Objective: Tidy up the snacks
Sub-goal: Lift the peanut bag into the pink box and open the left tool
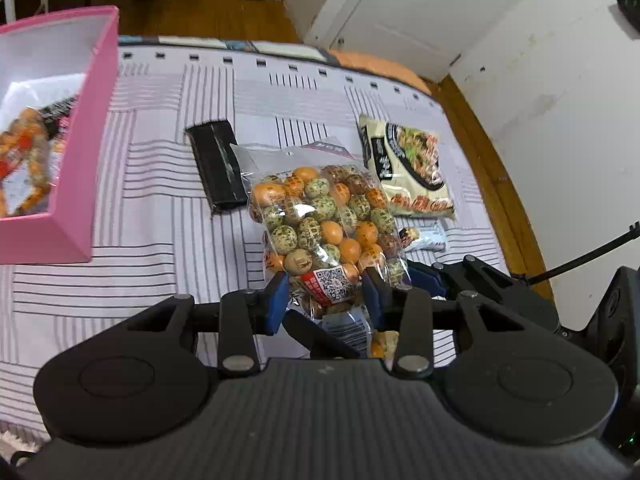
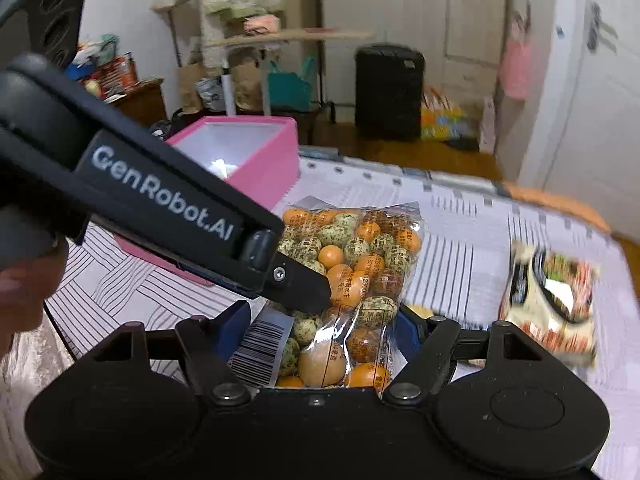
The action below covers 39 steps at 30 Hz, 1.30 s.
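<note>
Your left gripper [image 1: 325, 296] pinches the near end of a clear bag of snack balls [image 1: 320, 216], its blue pads pressed against the plastic on both sides of the red label. Your right gripper [image 2: 320, 328] also has that bag [image 2: 352, 264] between its fingers, jaws set wide against the bag's sides near the barcode; the contact on the left pad is partly hidden by the left gripper's arm, which crosses the right wrist view. The bag hangs lifted above the striped bedspread [image 1: 160, 216], tilted away from both cameras, filled with orange and speckled green balls.

Behind the bag lies a flat black packet [image 1: 216, 168], touching or just under the bag's far edge. To its right sits a cream noodle packet [image 1: 408, 168], and a small wrapped bar [image 1: 424, 240] lies near the bag's right side. A pink box [image 1: 80, 152] stands at the left, well apart, open-topped, with another snack bag [image 1: 28, 168] inside.
</note>
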Each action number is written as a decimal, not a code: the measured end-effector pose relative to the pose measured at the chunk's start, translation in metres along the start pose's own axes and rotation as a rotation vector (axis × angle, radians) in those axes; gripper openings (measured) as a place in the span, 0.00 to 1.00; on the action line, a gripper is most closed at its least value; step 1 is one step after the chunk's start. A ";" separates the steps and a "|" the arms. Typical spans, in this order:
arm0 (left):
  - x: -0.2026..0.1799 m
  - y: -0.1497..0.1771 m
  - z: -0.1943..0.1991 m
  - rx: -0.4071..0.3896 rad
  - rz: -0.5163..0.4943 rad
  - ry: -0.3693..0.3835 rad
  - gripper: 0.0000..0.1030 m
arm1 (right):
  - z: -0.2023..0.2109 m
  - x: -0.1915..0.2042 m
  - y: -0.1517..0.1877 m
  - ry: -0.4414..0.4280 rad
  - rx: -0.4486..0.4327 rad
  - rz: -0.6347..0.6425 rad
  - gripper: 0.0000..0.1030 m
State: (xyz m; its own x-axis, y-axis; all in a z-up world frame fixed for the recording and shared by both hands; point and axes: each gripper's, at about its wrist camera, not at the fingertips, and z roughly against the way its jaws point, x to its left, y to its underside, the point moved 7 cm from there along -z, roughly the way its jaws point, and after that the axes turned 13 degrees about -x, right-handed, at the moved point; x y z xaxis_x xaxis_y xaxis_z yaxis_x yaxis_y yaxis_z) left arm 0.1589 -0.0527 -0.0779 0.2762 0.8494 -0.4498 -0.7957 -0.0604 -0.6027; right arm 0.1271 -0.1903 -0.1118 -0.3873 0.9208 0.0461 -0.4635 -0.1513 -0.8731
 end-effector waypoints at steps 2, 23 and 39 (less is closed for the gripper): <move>0.003 -0.004 0.012 -0.028 0.001 0.000 0.37 | -0.002 0.009 -0.007 -0.009 -0.014 0.028 0.76; 0.145 -0.067 0.082 -0.277 0.078 -0.274 0.37 | -0.113 0.109 -0.077 -0.266 -0.219 0.059 0.66; 0.255 -0.123 0.020 -0.232 0.198 -0.281 0.38 | -0.217 0.111 -0.085 -0.287 -0.008 -0.061 0.83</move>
State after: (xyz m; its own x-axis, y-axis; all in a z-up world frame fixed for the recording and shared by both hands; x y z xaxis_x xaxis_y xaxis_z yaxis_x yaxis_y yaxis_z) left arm 0.3164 0.1817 -0.1057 -0.0534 0.9176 -0.3939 -0.6668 -0.3264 -0.6700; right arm 0.2963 0.0029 -0.1373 -0.5695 0.7884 0.2327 -0.4867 -0.0952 -0.8684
